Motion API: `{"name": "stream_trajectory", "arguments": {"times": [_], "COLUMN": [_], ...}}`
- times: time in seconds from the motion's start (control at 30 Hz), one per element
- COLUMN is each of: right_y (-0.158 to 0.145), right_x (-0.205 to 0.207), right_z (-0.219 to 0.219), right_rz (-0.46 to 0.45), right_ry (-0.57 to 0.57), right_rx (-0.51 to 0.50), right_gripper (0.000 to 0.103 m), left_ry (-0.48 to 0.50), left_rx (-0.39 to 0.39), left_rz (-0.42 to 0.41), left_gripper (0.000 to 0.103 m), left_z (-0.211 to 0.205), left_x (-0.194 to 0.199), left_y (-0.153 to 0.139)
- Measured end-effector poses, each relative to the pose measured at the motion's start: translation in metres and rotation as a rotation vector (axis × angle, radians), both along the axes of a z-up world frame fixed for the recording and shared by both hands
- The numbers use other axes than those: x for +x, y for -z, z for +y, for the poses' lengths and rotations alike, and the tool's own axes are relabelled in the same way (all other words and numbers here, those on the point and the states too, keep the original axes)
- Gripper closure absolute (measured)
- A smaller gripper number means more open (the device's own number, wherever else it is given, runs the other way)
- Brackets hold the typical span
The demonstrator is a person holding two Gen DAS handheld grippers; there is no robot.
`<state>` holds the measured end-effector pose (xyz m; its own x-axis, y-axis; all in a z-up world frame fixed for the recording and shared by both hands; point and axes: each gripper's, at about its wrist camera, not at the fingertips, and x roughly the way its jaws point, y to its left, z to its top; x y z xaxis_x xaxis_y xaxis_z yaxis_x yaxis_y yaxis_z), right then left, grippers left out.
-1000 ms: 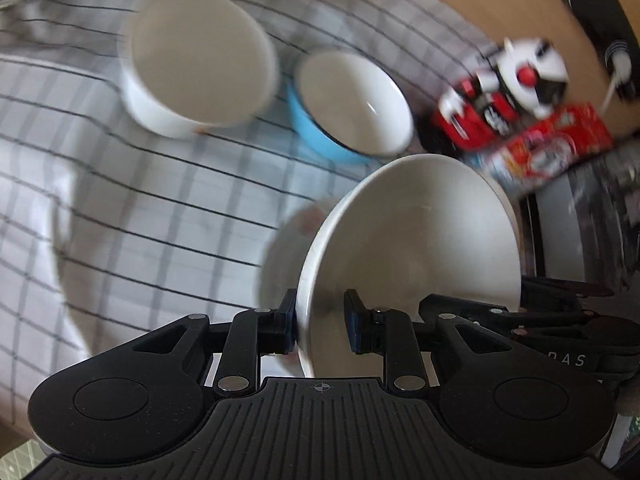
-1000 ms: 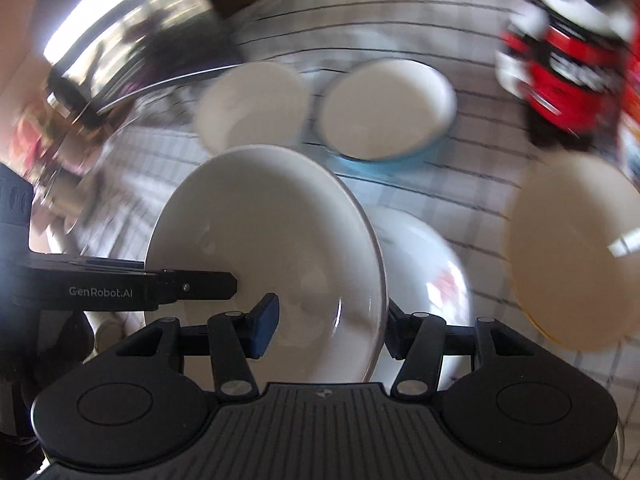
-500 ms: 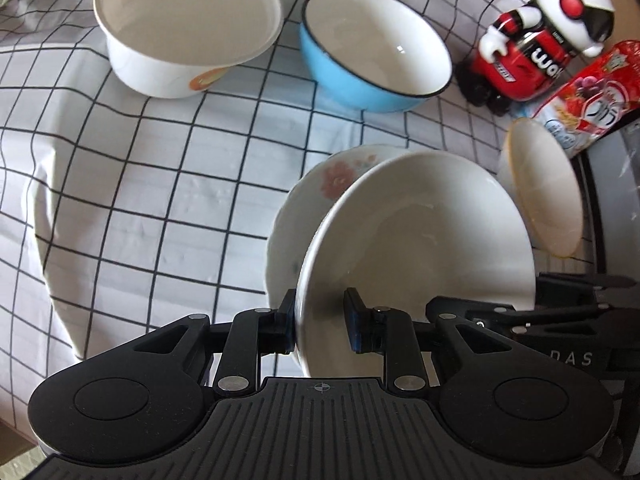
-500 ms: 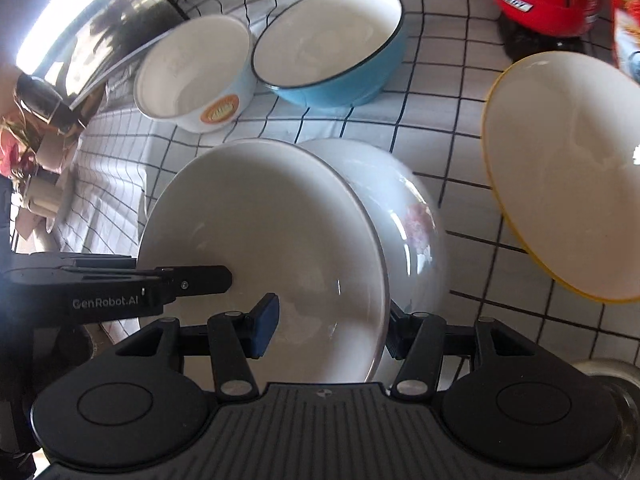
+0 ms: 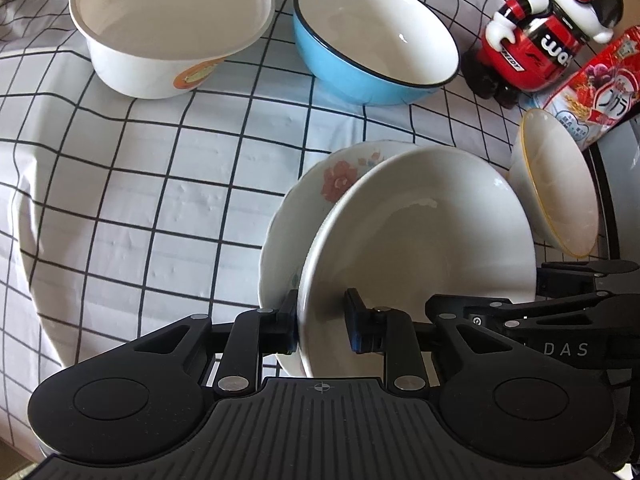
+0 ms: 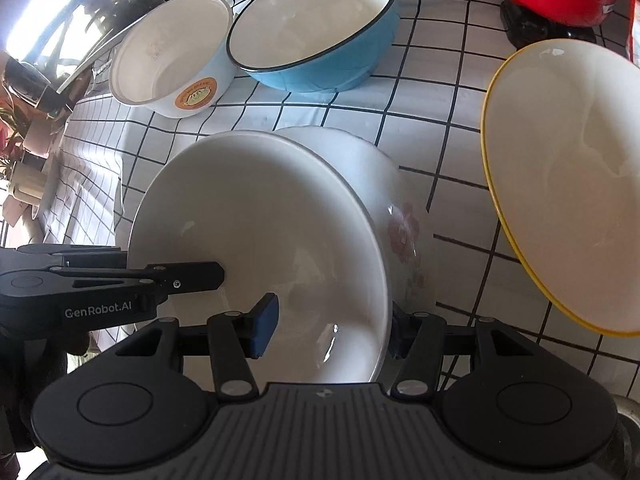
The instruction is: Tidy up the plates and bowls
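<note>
the left gripper (image 5: 322, 326) is nipped on the near-left rim of the plain plate (image 5: 420, 248), one pad under the rim and one inside it, its jaws only a little apart. the right gripper (image 6: 328, 330) straddles the opposite rim of the same plate (image 6: 260, 248); its jaws stand about half open, with the outer pad against the underside and the blue inner pad (image 6: 264, 330) seeming to stand clear of the plate's face, so a firm grip cannot be told.

the plain plate is tilted and sits over the flower plate (image 5: 316, 196), which lies on the checked cloth (image 5: 140, 200) and shows past the plain plate's far-left edge; whether the two touch cannot be told. in the right view the flower plate (image 6: 404, 216) shows at the plain plate's right.

far left stands a white bowl (image 5: 168, 24) with an orange label, and just to its right a blue bowl (image 5: 376, 40), near but apart. a yellow-rimmed bowl (image 5: 556, 184) sits at the right, beyond the plates. far right are a red toy (image 5: 536, 40) and a red packet (image 5: 600, 88).
</note>
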<state>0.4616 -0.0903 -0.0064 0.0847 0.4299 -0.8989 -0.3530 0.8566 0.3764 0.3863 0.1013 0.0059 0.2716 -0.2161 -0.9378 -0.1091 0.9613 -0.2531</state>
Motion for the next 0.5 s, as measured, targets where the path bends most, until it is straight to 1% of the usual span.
{"name": "stream_trajectory", "arguments": {"times": [0.17,0.3,0.43,0.5], "right_y": [0.0,-0.001,-0.002,-0.003], "right_x": [0.006,0.007,0.005,0.004], "right_z": [0.001,0.001,0.001,0.001], "right_rz": [-0.013,-0.019,-0.014,-0.014], "right_ry": [0.014,0.013,-0.002,-0.005], "right_rx": [0.0,-0.003,-0.012,-0.017], "right_gripper": [0.047,0.047,0.047,0.047], "left_ry": [-0.001,-0.003,0.029,0.034], "left_rx": [-0.009,-0.037,-0.047,-0.065], "left_rz": [-0.013,-0.052,-0.056,-0.052], "left_gripper": [0.078,0.079,0.079,0.079], "left_z": [0.002,0.007,0.011,0.016], "left_x": [0.005,0.007,0.005,0.002], "left_y": [0.002,0.004,0.001,0.0]}}
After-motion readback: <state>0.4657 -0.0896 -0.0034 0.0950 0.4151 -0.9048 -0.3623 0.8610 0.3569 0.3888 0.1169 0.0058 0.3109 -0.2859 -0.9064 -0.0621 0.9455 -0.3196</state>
